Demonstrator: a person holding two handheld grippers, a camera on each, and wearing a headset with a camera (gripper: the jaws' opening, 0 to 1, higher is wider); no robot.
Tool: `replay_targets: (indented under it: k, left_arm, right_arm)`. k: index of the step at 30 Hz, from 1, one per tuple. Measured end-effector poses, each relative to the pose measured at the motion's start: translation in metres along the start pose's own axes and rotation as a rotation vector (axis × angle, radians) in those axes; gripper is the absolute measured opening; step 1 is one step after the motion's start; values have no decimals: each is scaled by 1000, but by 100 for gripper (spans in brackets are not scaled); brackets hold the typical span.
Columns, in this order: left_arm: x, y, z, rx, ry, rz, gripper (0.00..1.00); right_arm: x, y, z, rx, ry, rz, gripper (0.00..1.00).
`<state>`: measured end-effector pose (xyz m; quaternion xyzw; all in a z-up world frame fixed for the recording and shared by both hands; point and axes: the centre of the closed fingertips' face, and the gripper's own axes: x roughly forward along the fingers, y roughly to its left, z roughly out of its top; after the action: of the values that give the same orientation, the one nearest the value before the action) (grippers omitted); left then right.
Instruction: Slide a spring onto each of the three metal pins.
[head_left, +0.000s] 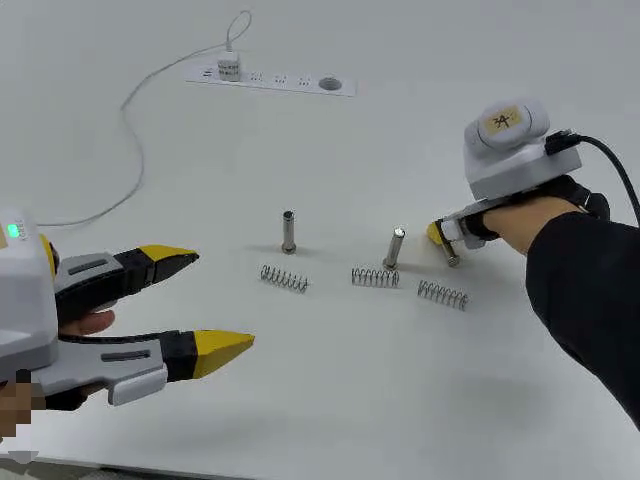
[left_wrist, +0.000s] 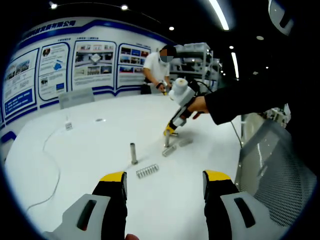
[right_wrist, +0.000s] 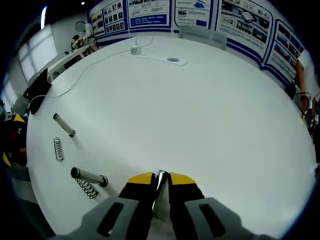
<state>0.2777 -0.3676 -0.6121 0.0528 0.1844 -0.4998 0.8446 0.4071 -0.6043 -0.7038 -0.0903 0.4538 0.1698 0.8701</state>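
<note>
Two metal pins stand upright on the white table (head_left: 330, 400): one (head_left: 289, 232) mid-left, one (head_left: 395, 248) to its right. A spring lies in front of each, left (head_left: 284, 278) and middle (head_left: 375, 277), and a third spring (head_left: 442, 294) lies further right. My right gripper (head_left: 445, 238) is low over the table, shut on the third pin (head_left: 452, 256), which sits tilted between its jaws (right_wrist: 160, 181). My left gripper (head_left: 205, 300) hovers open and empty at the near left, well short of the pins (left_wrist: 134, 153).
A white power strip (head_left: 270, 78) with a plugged charger lies at the far edge, and its cable (head_left: 135, 140) loops down the left side. In the left gripper view a person (left_wrist: 157, 70) stands behind the table, with a mesh chair back (left_wrist: 275, 165) at the right.
</note>
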Motion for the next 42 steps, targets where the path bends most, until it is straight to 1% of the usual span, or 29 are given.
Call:
replay_targets:
  k: [6,14,19,22,31,38,42]
  left_arm:
    - [0,1,1,-2,-5,3,63]
    - [-2,2,0,-6,-2,9,62]
    - [-3,5,3,-4,-8,14,62]
    - [-4,7,5,-6,-15,18,62]
    - [-3,5,9,3,-19,12,62]
    - [-3,4,15,21,-25,8,61]
    - [-4,3,18,29,-26,6,61]
  right_arm:
    - [0,0,-1,20,14,0,12]
    - [0,2,-1,10,25,-14,9]
    - [0,1,-2,17,18,-11,9]
    - [-5,3,-5,3,20,-6,9]
    - [-23,1,-6,12,-25,-9,9]
    - [-39,0,-5,26,-68,-15,9]
    - [-45,2,-6,30,-92,-17,9]
